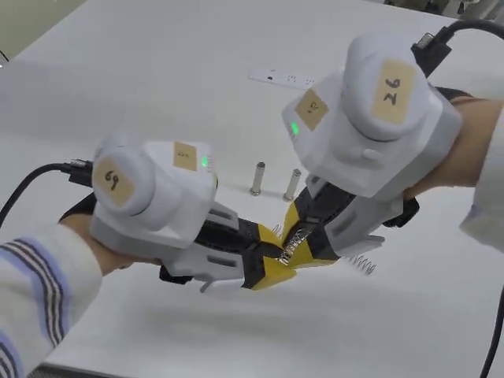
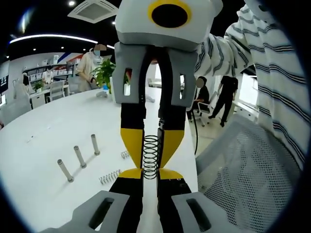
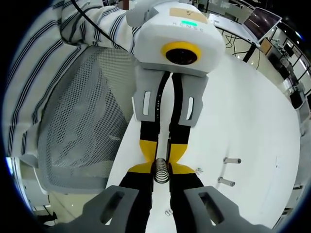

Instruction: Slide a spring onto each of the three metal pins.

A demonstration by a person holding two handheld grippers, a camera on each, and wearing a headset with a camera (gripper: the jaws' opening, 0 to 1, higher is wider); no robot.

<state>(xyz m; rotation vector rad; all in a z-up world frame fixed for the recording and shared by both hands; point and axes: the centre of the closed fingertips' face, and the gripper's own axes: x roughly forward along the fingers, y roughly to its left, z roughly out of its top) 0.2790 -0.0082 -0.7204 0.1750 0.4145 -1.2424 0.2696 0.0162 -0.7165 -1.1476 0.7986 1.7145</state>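
Two grippers are held tip to tip above the white tabletop, with one spring shared between them. In the head view the left gripper is brought in from the left and the right gripper from the upper right, so that their yellow tips meet at the coil.

In the left gripper view the spring is seen lengthwise. Most of its length is flanked by the right gripper's jaws, which are closed against its sides. Its near end is pinched between the left gripper's own narrowly set jaws. In the right gripper view the same spring is seen end-on, clamped at the tips.

Three metal pins are stood upright in a short row on the tabletop, well apart from the grippers and bare. A loose spring is left lying near them.
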